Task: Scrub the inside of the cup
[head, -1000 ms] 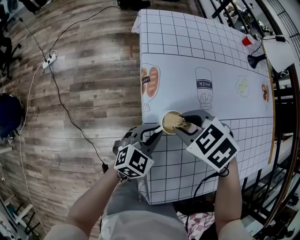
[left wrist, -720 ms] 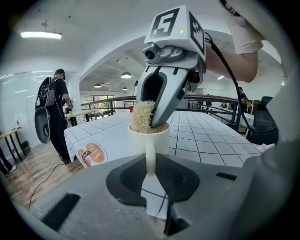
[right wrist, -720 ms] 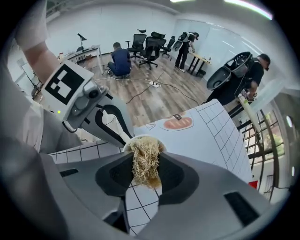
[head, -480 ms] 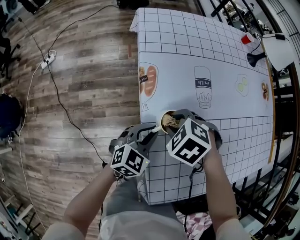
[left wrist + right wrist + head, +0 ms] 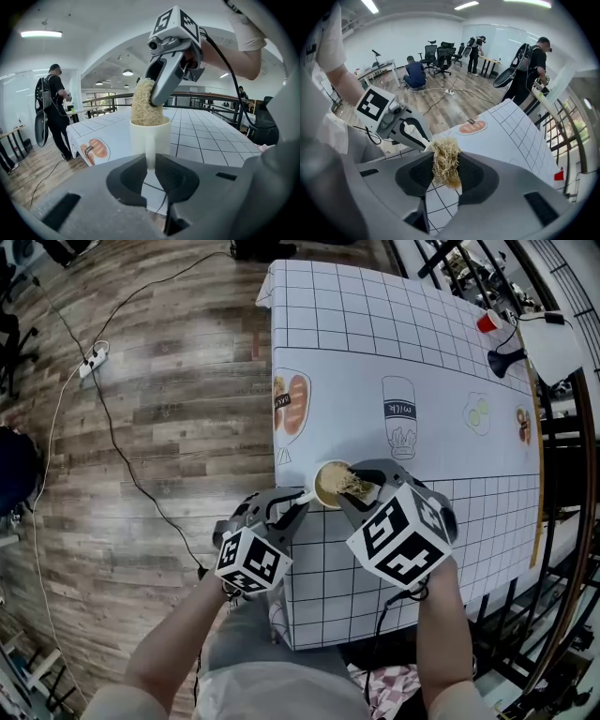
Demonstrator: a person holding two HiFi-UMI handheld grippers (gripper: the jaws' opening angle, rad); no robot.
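A white cup stands on the checked tablecloth, close to the table's left edge. My left gripper is shut on the cup's handle, which sits upright between its jaws. My right gripper is shut on a straw-coloured fibre scrubber. From above, the scrubber is pushed into the cup's mouth, and its top stands out over the rim. In the right gripper view the scrubber hides most of the cup.
The cloth carries printed pictures of bread, a milk bottle and an egg. A red cup and a black stand sit at the far right. Cables and a power strip lie on the wooden floor. People stand at desks beyond.
My right gripper swung left over the cup and then back to the right, moving the scrubber inside it. The left gripper and the cup have stayed almost in place.
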